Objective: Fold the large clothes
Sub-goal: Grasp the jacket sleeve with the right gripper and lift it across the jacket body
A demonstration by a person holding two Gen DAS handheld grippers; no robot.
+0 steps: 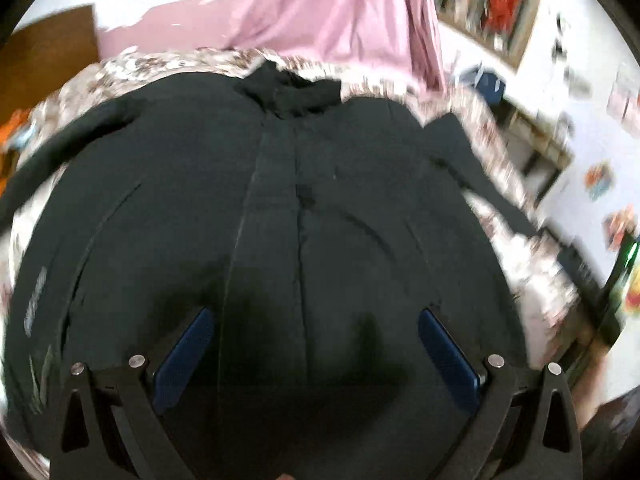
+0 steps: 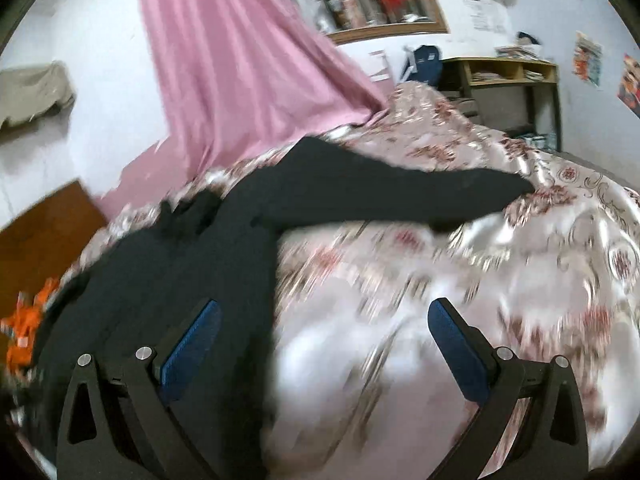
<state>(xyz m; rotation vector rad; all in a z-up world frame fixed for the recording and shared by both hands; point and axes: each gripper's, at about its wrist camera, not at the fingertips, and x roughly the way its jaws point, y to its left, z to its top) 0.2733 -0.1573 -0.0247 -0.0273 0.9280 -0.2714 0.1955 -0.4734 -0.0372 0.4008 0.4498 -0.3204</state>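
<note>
The black coat lies spread flat on the bed, front up, long axis running away from the left gripper, collar farthest, sleeves out sideways; both jaws gape empty; the right gripper hovers over its edge.

pink curtain | floral bedspread | wooden shelf

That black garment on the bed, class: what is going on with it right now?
A black coat lies spread flat on a floral bedspread, one sleeve stretched out sideways. A person holds a tool in each hand: the left tool hovers open over the coat's lower middle, the right tool open over its side edge. Neither grips anything; no fold is visible.
</note>
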